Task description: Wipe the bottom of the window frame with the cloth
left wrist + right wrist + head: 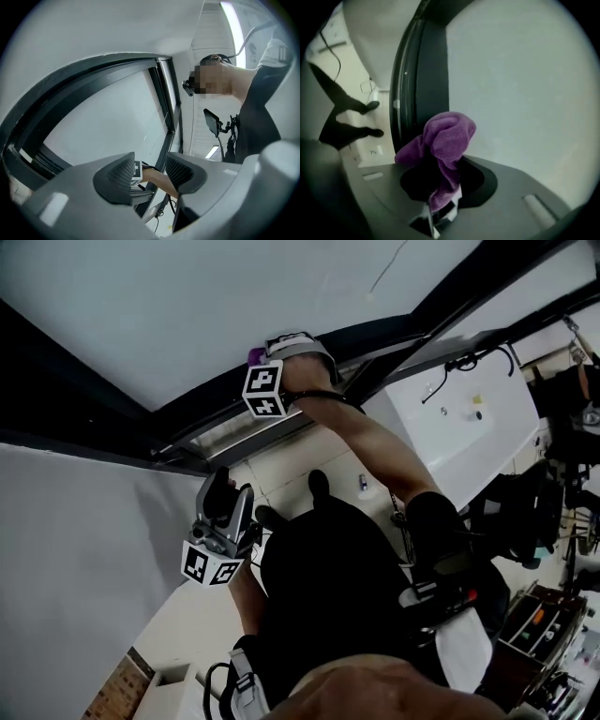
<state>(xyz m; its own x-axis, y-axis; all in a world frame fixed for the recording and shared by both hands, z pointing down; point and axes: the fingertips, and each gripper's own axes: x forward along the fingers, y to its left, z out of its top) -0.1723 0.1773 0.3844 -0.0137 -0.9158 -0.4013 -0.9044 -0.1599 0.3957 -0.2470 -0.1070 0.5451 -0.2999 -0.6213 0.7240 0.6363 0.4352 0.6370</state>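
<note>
Cloth (pixel 443 140), purple and bunched, sits clamped in the right gripper (pixel 440 183), just beside the dark window frame (pixel 417 79), whose rail runs lengthwise past it. The left gripper (pixel 147 171) hangs lower, jaws apart and empty, farther from the frame.

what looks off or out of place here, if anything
Nothing stands out. The purple cloth is bunched in the right tongs near the dark window frame; the left tongs are open and empty.
</note>
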